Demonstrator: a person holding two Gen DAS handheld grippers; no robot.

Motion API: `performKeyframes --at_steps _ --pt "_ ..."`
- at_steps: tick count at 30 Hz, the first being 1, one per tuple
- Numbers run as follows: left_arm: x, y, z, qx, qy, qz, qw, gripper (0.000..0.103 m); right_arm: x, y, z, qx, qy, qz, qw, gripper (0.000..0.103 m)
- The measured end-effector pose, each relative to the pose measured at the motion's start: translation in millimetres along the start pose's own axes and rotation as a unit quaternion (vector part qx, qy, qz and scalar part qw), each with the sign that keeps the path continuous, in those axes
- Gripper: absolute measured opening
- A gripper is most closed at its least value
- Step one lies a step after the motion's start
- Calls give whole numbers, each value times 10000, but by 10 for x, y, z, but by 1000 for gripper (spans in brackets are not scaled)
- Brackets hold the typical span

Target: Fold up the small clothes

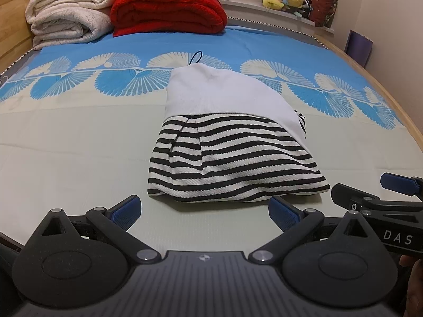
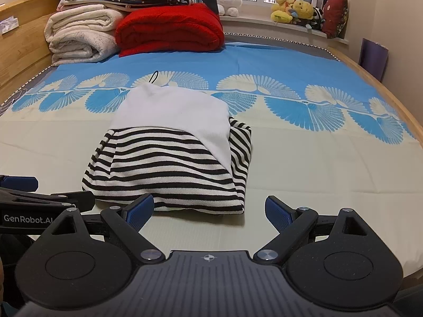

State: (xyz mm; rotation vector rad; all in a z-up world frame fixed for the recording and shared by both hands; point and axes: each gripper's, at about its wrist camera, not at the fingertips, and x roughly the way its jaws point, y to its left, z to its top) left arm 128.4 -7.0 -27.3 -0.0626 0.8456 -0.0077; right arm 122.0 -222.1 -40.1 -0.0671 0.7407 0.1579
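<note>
Both grippers hover just short of the garment's near hem. Left gripper [image 1: 205, 211], jaws spread and empty, faces the hem at 12 o'clock, likely lined up to pinch the left corner. Small dress [image 1: 227, 137] lies flat mid-bed on the smooth mat [image 1: 66, 145], already folded in half lengthwise: ribbed white bodice above, pleated black-and-white striped knit skirt below, a thin dark loop [image 1: 196, 57] poking out at its 12 o'clock end. Right gripper [image 2: 210, 211], its 2 blue pads equally wide apart and holding nothing, sits at the hem's right corner.
</note>
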Motion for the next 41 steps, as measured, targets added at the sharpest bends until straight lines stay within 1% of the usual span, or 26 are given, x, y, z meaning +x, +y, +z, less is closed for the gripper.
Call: performKeyframes --at_steps 37,41 --pt "22 10 -39 -17 48 -12 10000 102 -1 -4 4 12 16 7 10000 91" --pt "29 25 -28 -64 58 -24 10000 102 12 24 -40 -7 37 -6 10000 91"
